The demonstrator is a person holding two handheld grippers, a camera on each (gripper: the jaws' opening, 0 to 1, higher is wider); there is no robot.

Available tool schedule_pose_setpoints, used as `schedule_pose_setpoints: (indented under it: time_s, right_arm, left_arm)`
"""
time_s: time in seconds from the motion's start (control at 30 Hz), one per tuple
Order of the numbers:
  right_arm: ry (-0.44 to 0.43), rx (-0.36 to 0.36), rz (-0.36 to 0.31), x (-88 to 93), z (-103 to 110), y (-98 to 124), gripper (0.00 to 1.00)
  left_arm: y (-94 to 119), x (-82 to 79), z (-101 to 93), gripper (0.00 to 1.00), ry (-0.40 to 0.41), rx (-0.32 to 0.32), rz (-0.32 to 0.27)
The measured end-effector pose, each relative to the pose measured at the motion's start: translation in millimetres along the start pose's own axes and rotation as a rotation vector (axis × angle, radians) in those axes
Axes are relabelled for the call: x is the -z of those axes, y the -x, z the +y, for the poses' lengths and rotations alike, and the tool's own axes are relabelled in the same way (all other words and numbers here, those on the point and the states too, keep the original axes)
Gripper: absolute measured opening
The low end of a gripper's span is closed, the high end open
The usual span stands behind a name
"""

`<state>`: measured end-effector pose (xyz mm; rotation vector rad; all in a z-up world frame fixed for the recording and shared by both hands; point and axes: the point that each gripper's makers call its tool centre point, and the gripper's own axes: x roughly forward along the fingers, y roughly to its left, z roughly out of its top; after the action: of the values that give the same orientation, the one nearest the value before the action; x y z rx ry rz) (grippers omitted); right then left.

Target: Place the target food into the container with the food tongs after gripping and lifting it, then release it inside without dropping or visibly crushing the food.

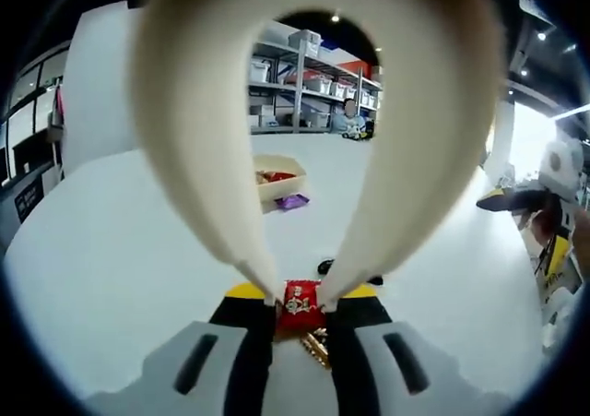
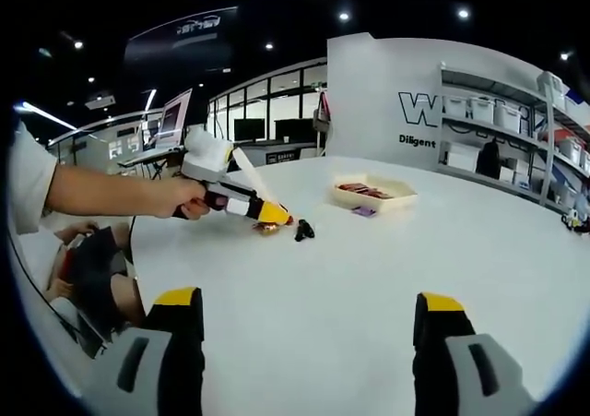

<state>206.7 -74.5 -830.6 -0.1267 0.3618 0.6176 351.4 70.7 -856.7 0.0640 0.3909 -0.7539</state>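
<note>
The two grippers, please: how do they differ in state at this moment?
The left gripper holds cream food tongs, whose tips pinch a red-wrapped snack; the right gripper holds nothing. The left's jaws stand close together; the right's stand wide apart. Both have yellow-tipped black jaws and are above the white table.

Lab or warehouse: bin-laden shelving (image 1: 304, 84), glass partitions (image 2: 267, 112)

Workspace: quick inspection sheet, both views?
Surface: white table.
Job's things: red snack between the tongs tips; tray farther back holds red food.
Clutter: purple packet beside tray; small black object near the snack; gold wrapper under the snack.
Grippers: left claw clamps the tongs; right claw open, empty.
Cables: nothing seen.
Surroundings: shelving with bins, seated people.
</note>
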Motion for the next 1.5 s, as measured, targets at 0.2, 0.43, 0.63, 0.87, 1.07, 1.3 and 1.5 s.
schedule_pose_setpoints:
  time_s: [0.2, 0.43, 0.63, 0.87, 1.07, 1.3, 1.5]
  right_arm:
    - [-0.007, 0.000, -0.004, -0.7, -3, 1, 0.93]
    - [-0.009, 0.000, -0.003, 0.6, -5, 1, 0.93]
    - [-0.028, -0.009, -0.016, -0.6, -7, 1, 0.94]
    - [-0.040, -0.007, -0.019, 1.7, -12, 1, 0.94]
    - [-0.046, -0.005, -0.025, 1.6, -16, 2, 0.94]
    - [-0.054, 0.003, -0.028, 3.3, -21, 4, 0.94]
    - [-0.061, 0.006, -0.031, 4.4, -22, 7, 0.94]
  left_arm:
    - [0, 0.1, 0.6, 0.19, -0.003, 0.001, -0.007]
    - [0, 0.8, 5.8, 0.20, 0.016, 0.003, -0.030]
    - [0, 0.1, 6.3, 0.19, 0.027, 0.007, -0.037]
    - [-2, -1.0, 13.6, 0.20, 0.117, 0.012, -0.050]
    - [-4, -7.1, 22.1, 0.20, 0.168, -0.003, -0.049]
    - [-5, -30.2, 23.6, 0.20, 0.174, -0.001, -0.077]
    - [-12, -32.8, 23.8, 0.21, 0.157, 0.000, -0.066]
